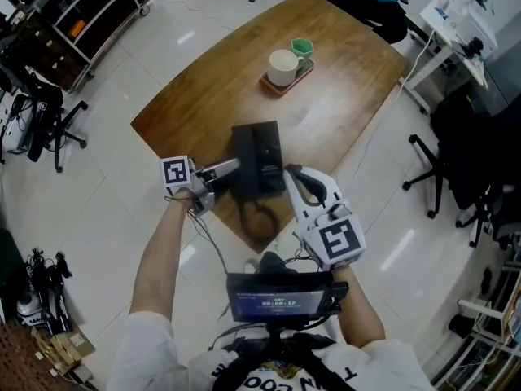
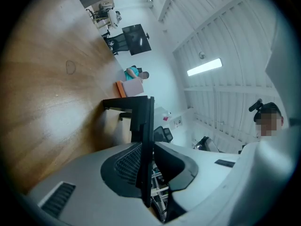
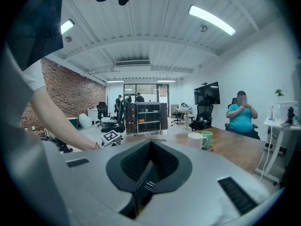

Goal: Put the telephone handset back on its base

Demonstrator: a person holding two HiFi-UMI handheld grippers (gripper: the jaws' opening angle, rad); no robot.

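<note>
On the left side, the left gripper [image 1: 230, 169] lies level over the near end of the wooden table [image 1: 203, 88], and its tip is at the left side of the black telephone [image 1: 257, 157]. In the left gripper view the jaws [image 2: 146, 159] stand narrow and are pressed on a thin black edge of the telephone [image 2: 141, 126], which runs straight up between them. I cannot tell which part of the telephone this edge is. The telephone rests flat on the table near the front edge, and its curled cord [image 1: 256, 217] hangs just below it over the edge. Farther back on the table, well apart from the telephone, a white cup [image 1: 282, 66] and a green cup [image 1: 302, 47] stand together on a small tray [image 1: 277, 86]. To the right, the right gripper [image 1: 291, 173] is just beside the right side of the telephone. In the right gripper view its jaws [image 3: 149, 166] are together and hold nothing, and they point over the table toward the cups. A person in a teal shirt [image 3: 241, 117] sits at the far end of the table.
</note>
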